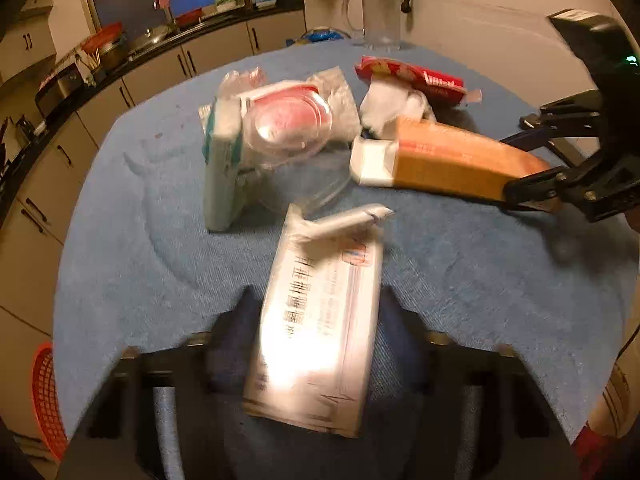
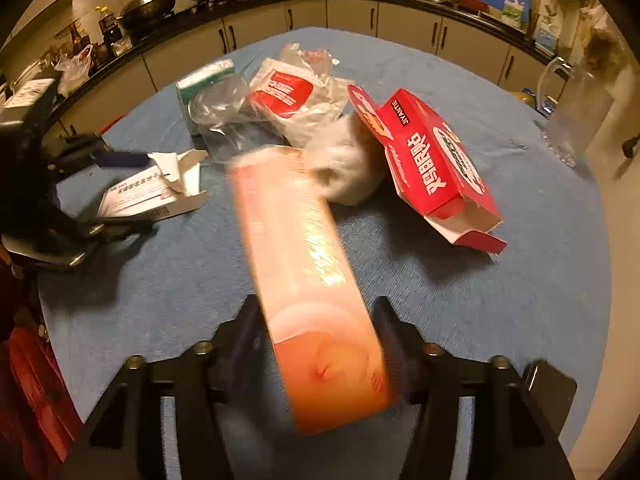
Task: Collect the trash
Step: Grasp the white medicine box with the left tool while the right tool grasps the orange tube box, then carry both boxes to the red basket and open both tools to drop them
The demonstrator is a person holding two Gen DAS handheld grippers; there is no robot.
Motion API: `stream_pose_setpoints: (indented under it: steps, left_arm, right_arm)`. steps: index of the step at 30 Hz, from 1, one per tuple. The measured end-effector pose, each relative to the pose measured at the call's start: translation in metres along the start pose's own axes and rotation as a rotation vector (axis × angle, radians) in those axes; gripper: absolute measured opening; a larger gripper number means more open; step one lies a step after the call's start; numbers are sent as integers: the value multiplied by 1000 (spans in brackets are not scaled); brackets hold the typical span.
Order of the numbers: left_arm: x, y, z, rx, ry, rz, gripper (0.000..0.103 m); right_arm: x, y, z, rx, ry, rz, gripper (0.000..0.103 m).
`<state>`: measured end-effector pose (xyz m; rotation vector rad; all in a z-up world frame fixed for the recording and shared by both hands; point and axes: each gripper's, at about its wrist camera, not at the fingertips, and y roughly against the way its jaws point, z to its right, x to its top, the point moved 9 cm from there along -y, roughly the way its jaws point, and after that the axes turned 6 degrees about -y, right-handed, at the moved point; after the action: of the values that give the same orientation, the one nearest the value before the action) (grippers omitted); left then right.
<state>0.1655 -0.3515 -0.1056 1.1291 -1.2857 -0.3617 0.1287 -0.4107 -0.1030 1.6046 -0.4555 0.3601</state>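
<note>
My left gripper (image 1: 320, 312) is shut on a white carton (image 1: 320, 320) with black print, held above the blue cloth table (image 1: 120, 240). It also shows in the right wrist view (image 2: 148, 192). My right gripper (image 2: 316, 320) is shut on a long orange box (image 2: 312, 280), seen from the left wrist at the right (image 1: 452, 160). A heap of trash lies mid-table: a red carton (image 2: 432, 160), a white tissue wad (image 2: 352, 172), a red-and-white packet (image 2: 284, 92), clear plastic wrap (image 2: 224, 112), and a green-and-white box (image 1: 224, 168).
A clear glass jug (image 2: 572, 112) stands at the table's far right edge. Kitchen counters with pans (image 2: 152, 4) run behind the table. A red basket (image 1: 48, 396) sits low beside the table on the left.
</note>
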Motion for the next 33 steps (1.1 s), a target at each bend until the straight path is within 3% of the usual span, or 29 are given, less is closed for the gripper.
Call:
stream_pose_setpoints:
  steps: [3,11,19,26,28,33]
  left_arm:
    - [-3,2,0,16,7,7,56]
    - [-10,31,-1,29,35,73,55]
    - [-24,47,-11,47,67,92,55]
    - [-33,50,-17,41,85,98,55]
    - [-34,51,-18,39,90,105,56]
    - [-34,56,-19,37,96,124,55]
  right_arm:
    - [-4,10,-7,-35,-28,32,54]
    - [-24,36,-28,-26,-186,128,53]
    - [-31,20,-61,-14,-184,74,54]
    - [-37,9,-72,-55,-154,37,58]
    - [-39,7,-72,-52,-156,30,52]
    - [-37,16,-75,-55,-150,67,50]
